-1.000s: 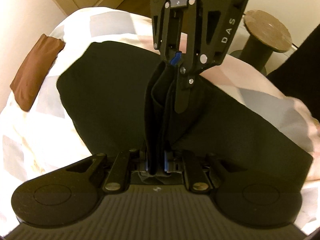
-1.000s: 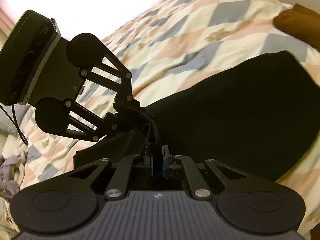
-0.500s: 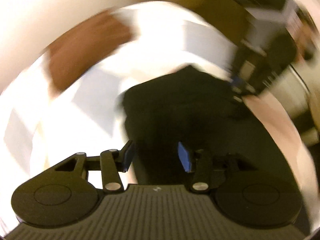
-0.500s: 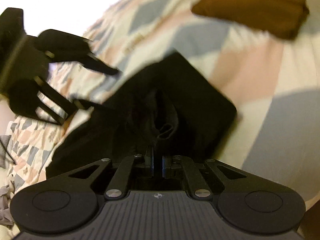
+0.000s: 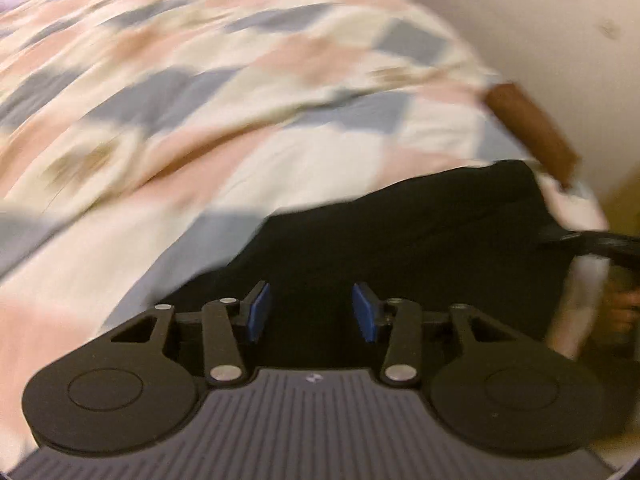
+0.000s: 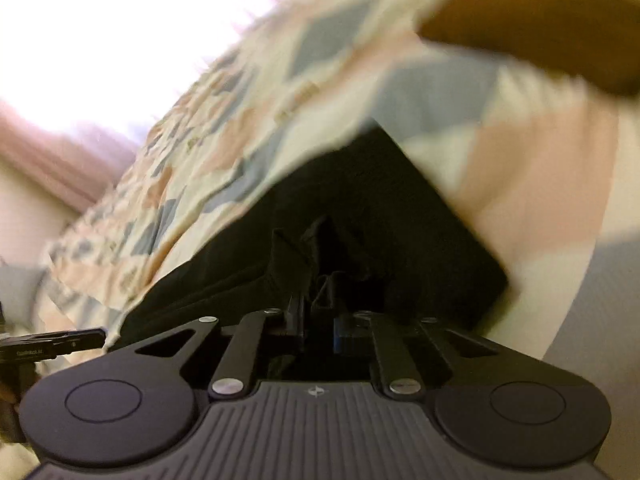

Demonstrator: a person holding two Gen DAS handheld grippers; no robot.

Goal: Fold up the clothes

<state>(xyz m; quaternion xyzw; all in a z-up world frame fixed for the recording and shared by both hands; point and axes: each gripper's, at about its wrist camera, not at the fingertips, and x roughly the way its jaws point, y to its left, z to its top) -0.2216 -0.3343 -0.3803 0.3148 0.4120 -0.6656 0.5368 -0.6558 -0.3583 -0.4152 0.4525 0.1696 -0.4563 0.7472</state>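
Note:
A black garment [image 5: 400,240] lies on a patchwork quilt [image 5: 200,92]. My left gripper [image 5: 312,312] is open and empty, its blue pads [image 5: 258,312] spread just above the garment's near part. In the right wrist view the same garment [image 6: 400,216] lies folded with a bunched edge. My right gripper [image 6: 320,328] has its jaws a little apart with black cloth gathered between them; both views are motion-blurred. The right gripper's body shows at the right edge of the left view [image 5: 592,240].
A folded brown garment [image 5: 528,132] lies on the quilt beyond the black one, also in the right wrist view [image 6: 540,20]. A wall runs behind the bed. A bright window [image 6: 100,40] is at the left. The left gripper's edge [image 6: 52,346] shows at lower left.
My left gripper let go of the black garment, opened and swung away to the left. My right gripper carried its edge over the garment and its jaws have parted slightly.

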